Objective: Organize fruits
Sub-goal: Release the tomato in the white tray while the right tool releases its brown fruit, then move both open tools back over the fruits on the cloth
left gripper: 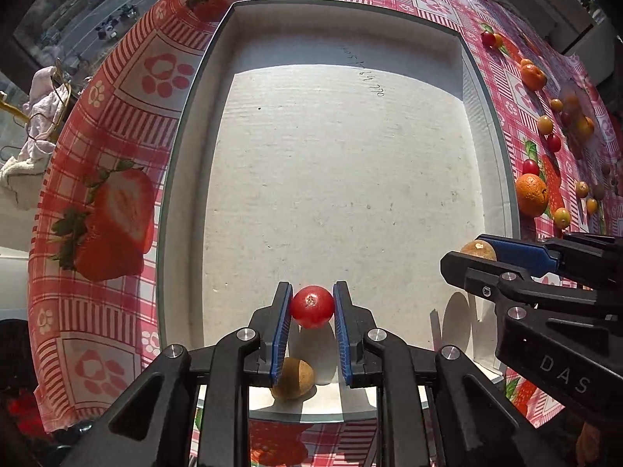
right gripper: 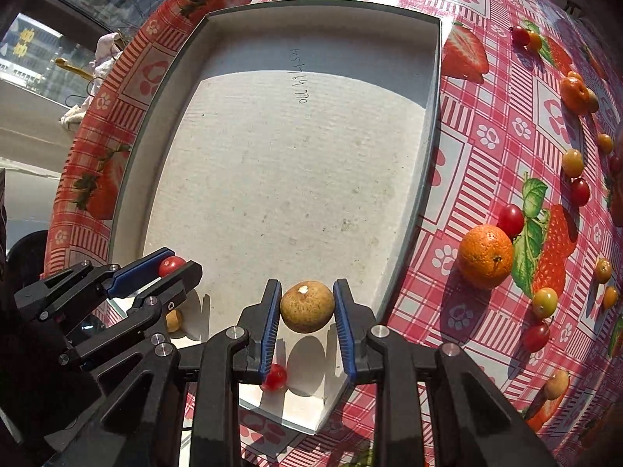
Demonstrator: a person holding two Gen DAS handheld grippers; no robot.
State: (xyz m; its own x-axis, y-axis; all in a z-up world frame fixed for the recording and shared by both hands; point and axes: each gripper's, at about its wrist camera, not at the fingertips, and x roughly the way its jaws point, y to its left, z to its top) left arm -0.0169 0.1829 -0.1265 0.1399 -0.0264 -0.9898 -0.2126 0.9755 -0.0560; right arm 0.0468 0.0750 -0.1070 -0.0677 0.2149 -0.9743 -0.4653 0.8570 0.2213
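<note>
The left hand-held gripper [left gripper: 312,305] was clamped on a red cherry tomato [left gripper: 312,306] above the near end of a shallow white cardboard tray [left gripper: 194,194], while the right hand-held gripper [right gripper: 307,305] pinched a brown round fruit [right gripper: 307,306] over the same end. On the tray floor beneath them lay a second brown fruit [left gripper: 293,378] and a second small tomato [right gripper: 275,377]. In the left wrist view the right hand-held gripper's black frame crossed the lower right corner, lettered "DAS" [left gripper: 564,373]. Faint handwritten digits [right gripper: 299,78] ran along the tray's far part, too scrawled to read surely. The counter wore a red checked cloth [right gripper: 486,136] printed with strawberries and paw marks. To the right of the tray lay an orange [right gripper: 485,255], a smaller orange fruit [right gripper: 574,92], and scattered red and yellow cherry tomatoes [right gripper: 511,219], all well apart from the tray.
</note>
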